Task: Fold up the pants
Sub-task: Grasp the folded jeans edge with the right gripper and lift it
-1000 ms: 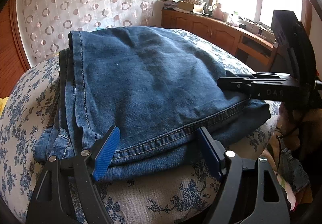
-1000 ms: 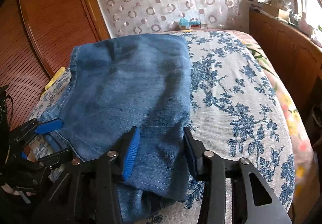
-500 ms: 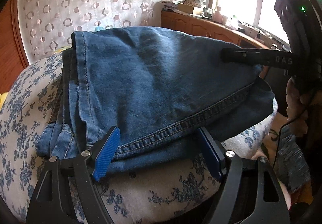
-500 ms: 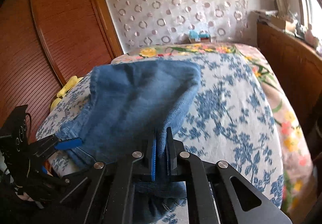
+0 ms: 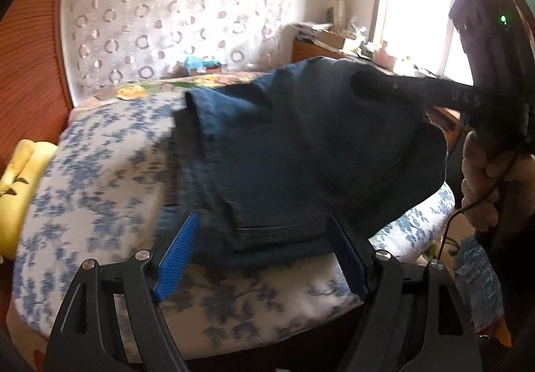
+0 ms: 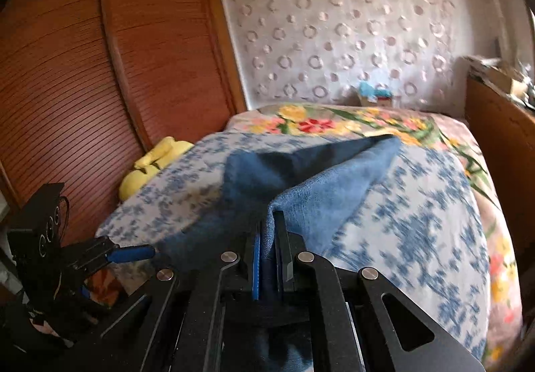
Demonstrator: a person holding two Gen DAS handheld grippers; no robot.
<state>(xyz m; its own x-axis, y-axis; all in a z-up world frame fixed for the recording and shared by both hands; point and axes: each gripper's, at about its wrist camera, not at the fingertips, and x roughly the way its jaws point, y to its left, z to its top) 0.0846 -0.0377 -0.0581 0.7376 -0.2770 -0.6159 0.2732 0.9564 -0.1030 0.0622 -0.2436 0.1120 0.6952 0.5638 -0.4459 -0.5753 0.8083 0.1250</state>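
Note:
Folded blue jeans (image 5: 301,154) lie on the bed's blue-flowered sheet (image 5: 100,171). My right gripper (image 5: 364,84) is shut on their right-hand edge and holds that side up off the bed, so the denim hangs like a tent. In the right wrist view the cloth (image 6: 334,178) is pinched between the two pads of the right gripper (image 6: 269,238). My left gripper (image 5: 264,255) is open, its blue pads standing on either side of the jeans' near edge without pressing it. One of its blue pads (image 6: 133,253) shows at the left of the right wrist view.
A yellow cushion (image 6: 150,164) lies at the bed's left edge beside a slatted wooden wardrobe (image 6: 83,71). A wooden cabinet (image 6: 495,124) runs along the right under the window. A small blue box (image 6: 374,94) sits at the headboard. A hand (image 5: 481,178) grips the right tool.
The right gripper's jaws closed on the jeans' right edge and rose, lifting that side off the bed. The left gripper drew back and up, still open.

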